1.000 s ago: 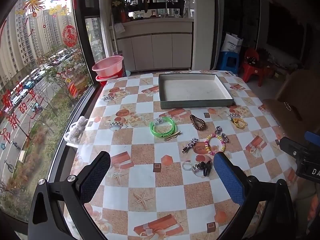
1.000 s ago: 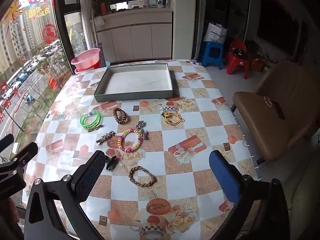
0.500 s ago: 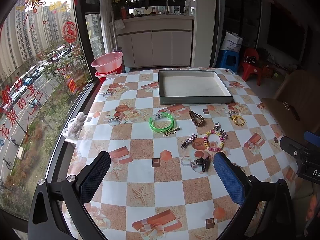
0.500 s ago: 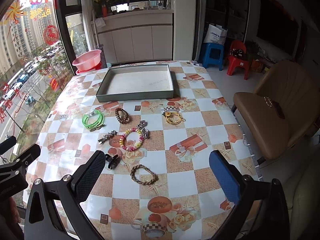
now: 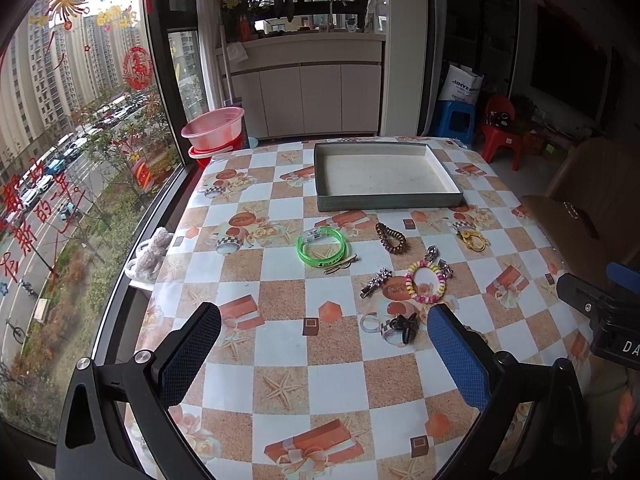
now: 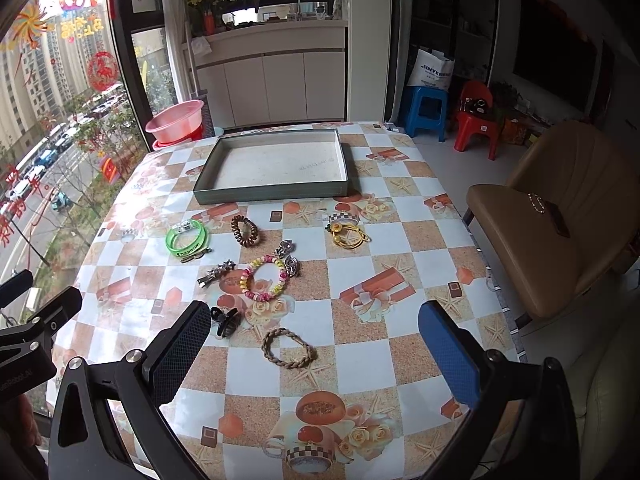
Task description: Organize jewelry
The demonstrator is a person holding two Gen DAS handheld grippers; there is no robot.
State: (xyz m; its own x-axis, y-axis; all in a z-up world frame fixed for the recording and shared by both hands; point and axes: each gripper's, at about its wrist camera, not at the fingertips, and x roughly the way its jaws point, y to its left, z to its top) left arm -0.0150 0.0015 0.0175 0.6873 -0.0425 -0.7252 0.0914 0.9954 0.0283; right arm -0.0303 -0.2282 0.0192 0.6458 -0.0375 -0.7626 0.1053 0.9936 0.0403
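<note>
- You have one tray [image 6: 276, 196].
- Three bracelets: green [image 6: 187, 239], beaded [image 6: 264, 278], braided [image 6: 289, 348].
- One brown coil tie [image 6: 245, 231].
- One black claw clip [image 6: 225, 322].
- One silver hair clip [image 6: 216, 273].

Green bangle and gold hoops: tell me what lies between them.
In the right wrist view, the brown spiral hair tie lies on the tablecloth between the green bangle and the gold hoops, touching neither.

the braided bracelet [image 6: 289, 349] hides behind the left tongs' right finger [image 5: 456, 360] in the left view.
</note>
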